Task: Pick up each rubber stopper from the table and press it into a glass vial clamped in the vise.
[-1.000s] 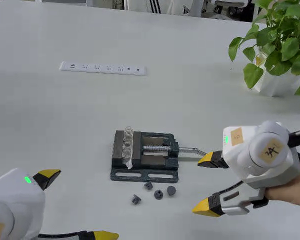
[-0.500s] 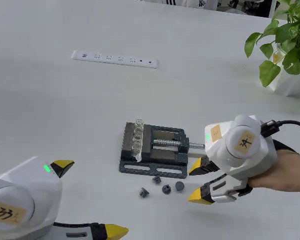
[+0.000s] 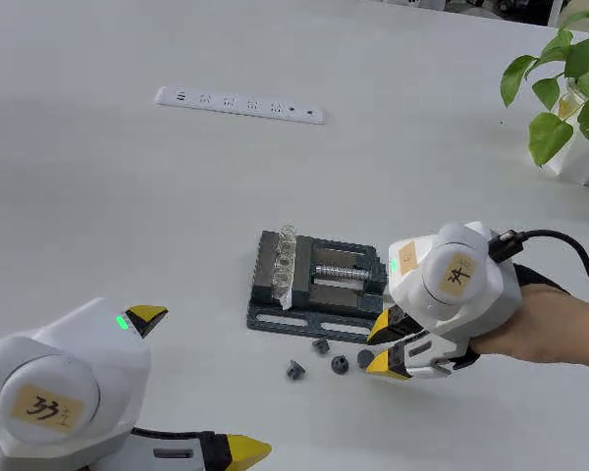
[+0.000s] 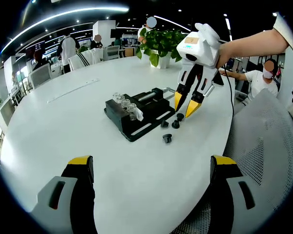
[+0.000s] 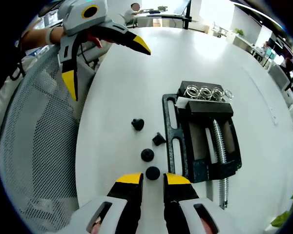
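One stopper (image 5: 153, 172) sits at the tips of the right gripper (image 5: 153, 178), which has dropped; jaws narrowed, not pinching. Grasp looks near. Left gripper (image 4: 151, 162) spread.

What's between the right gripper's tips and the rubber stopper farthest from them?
Right gripper view: ahead of the right gripper, the nearest stopper and a second stopper lie on that line before the farthest stopper.
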The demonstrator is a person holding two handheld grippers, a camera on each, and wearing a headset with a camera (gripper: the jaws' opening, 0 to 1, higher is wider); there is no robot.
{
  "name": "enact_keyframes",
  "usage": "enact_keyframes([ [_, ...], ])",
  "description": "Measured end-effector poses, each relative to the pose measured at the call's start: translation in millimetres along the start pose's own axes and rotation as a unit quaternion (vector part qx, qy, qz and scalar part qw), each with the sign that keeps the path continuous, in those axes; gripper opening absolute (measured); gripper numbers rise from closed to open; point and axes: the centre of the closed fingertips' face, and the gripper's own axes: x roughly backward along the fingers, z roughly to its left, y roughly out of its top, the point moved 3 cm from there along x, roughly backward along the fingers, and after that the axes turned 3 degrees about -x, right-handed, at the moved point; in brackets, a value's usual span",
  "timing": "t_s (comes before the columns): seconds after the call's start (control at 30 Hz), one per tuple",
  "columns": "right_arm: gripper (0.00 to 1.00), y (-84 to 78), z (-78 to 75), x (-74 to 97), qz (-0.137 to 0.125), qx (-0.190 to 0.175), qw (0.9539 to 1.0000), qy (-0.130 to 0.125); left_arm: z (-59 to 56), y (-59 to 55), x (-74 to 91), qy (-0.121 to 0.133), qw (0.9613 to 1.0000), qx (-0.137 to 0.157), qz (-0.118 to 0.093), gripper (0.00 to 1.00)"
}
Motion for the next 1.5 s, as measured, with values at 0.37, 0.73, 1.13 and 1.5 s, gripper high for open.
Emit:
enact_keyframes([
  [0.37,0.1,0.8,3.0,-3.4,0.008,0.018,0.9998,0.007,1.3,-1.9,-0.1,0.001,1.0,0.002,0.0,0.99],
  [0.73,0.08,1.8,1.4,-4.1,0.018,0.028,0.9994,0.004,2.5,-3.2,0.1,0.002,1.0,0.006,-0.002,0.99],
  [1.13,0.07,2.1,2.2,-5.1,0.022,0.036,0.9991,0.006,2.5,-3.7,-0.4,0.002,1.0,0.007,-0.004,0.99],
  [1.5,0.06,3.4,0.7,-3.9,0.025,0.02,0.9993,0.021,2.7,-0.2,1.0,0.005,0.9999,0.007,-0.009,0.99],
])
